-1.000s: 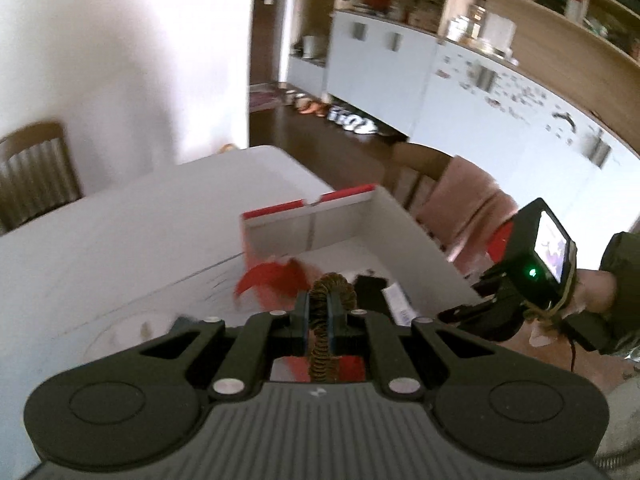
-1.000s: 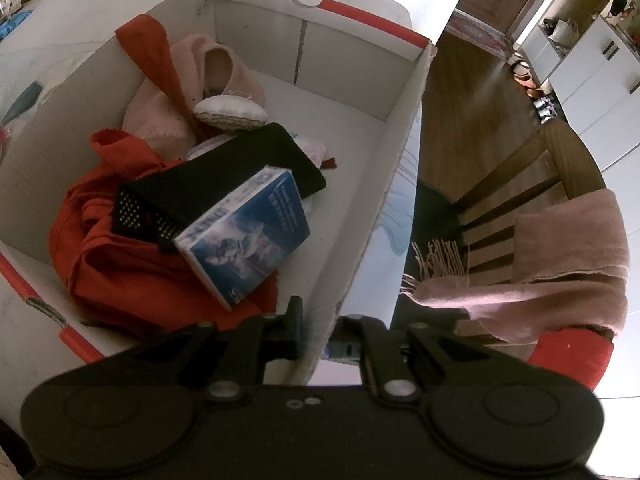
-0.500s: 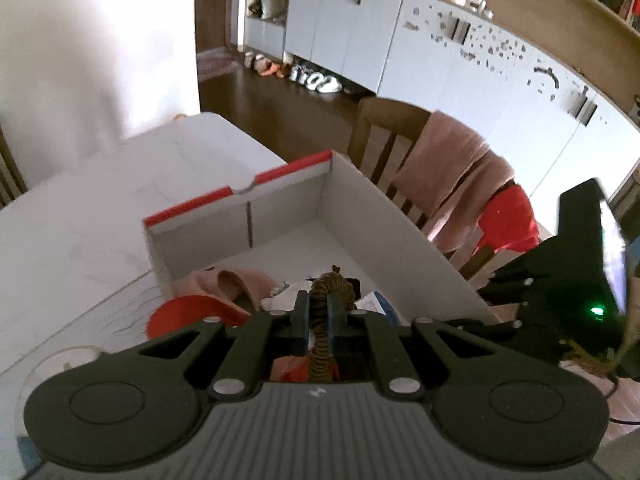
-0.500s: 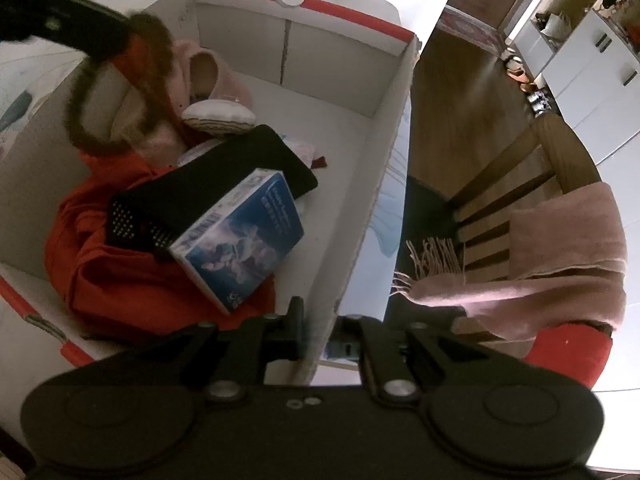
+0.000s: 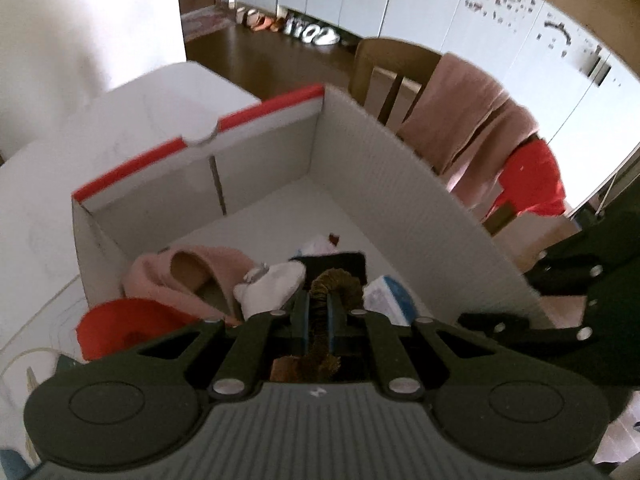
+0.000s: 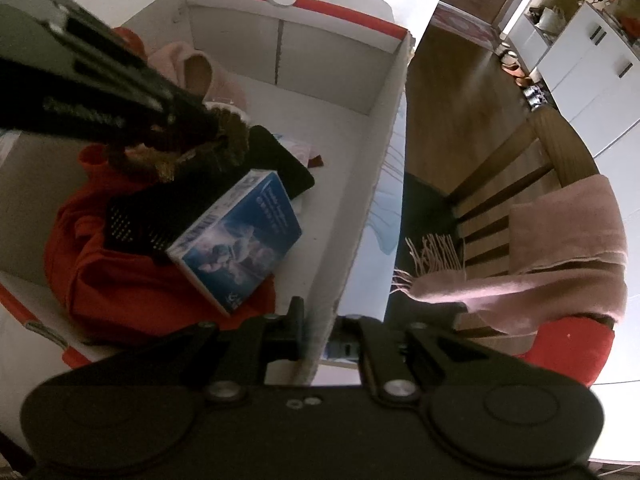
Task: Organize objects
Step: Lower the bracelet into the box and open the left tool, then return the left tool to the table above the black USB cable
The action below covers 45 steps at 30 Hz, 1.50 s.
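Note:
A white cardboard box with red-edged flaps stands on a white table. Inside lie a pink slipper, a red garment, a blue carton and a flat black item. My left gripper is shut on a brown fuzzy hair ring and hangs low over the box's contents. In the right wrist view that left gripper reaches in from the upper left with the hair ring above the black item. My right gripper is shut on the box's side wall.
A wooden chair with a pink fringed scarf and a red cloth stands right beside the box. An orange-red round thing sits at the box's near left corner. Brown floor and white cabinets lie beyond.
My left gripper has come forward and down over the box with the brown ring, entering the right wrist view from the left. The right gripper and the box have stayed put.

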Each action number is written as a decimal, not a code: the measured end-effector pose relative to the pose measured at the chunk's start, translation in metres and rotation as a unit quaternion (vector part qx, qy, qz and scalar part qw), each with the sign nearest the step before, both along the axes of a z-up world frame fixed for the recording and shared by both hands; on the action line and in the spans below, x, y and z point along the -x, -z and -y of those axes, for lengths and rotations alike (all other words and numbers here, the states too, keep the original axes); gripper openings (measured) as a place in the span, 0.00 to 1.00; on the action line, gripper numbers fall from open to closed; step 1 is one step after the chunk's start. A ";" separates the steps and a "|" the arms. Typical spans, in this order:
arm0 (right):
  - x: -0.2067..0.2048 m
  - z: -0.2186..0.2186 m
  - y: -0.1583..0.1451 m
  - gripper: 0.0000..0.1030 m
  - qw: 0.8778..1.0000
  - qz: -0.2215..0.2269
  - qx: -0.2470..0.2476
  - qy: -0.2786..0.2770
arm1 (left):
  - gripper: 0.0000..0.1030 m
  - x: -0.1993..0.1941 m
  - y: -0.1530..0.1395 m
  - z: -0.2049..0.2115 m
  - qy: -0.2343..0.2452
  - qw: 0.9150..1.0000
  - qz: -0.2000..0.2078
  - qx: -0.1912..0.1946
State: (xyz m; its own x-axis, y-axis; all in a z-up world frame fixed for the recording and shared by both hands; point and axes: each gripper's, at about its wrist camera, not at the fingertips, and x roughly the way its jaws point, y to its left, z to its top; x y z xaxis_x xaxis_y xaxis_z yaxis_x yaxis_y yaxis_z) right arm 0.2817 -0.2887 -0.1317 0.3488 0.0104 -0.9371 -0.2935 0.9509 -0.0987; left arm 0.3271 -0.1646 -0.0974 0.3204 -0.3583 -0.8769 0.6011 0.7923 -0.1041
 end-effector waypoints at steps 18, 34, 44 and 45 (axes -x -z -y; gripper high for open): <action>0.001 -0.002 -0.001 0.08 1.000 0.001 0.010 -0.001 | 0.15 0.009 0.021 -0.005 -0.005 0.999 -0.012 -0.044; 0.002 -0.005 -0.001 0.09 1.000 0.000 0.018 -0.009 | 0.58 0.041 -0.013 -0.029 -0.015 1.000 0.026 0.005; 0.002 -0.006 -0.002 0.09 1.000 -0.001 0.019 -0.011 | 0.58 0.080 -0.057 -0.060 -0.049 0.995 0.081 0.036; 0.001 -0.006 -0.002 0.09 1.000 -0.002 0.018 -0.011 | 0.58 0.083 -0.060 -0.065 -0.054 0.994 0.085 0.038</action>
State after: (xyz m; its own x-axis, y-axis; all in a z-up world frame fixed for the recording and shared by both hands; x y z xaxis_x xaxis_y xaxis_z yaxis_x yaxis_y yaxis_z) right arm 0.2802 -0.2829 -0.1301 0.3457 -0.0165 -0.9382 -0.3148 0.9399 -0.1325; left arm 0.2437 -0.0999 -0.0378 0.5019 -0.3778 -0.7781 0.5275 0.8466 -0.0708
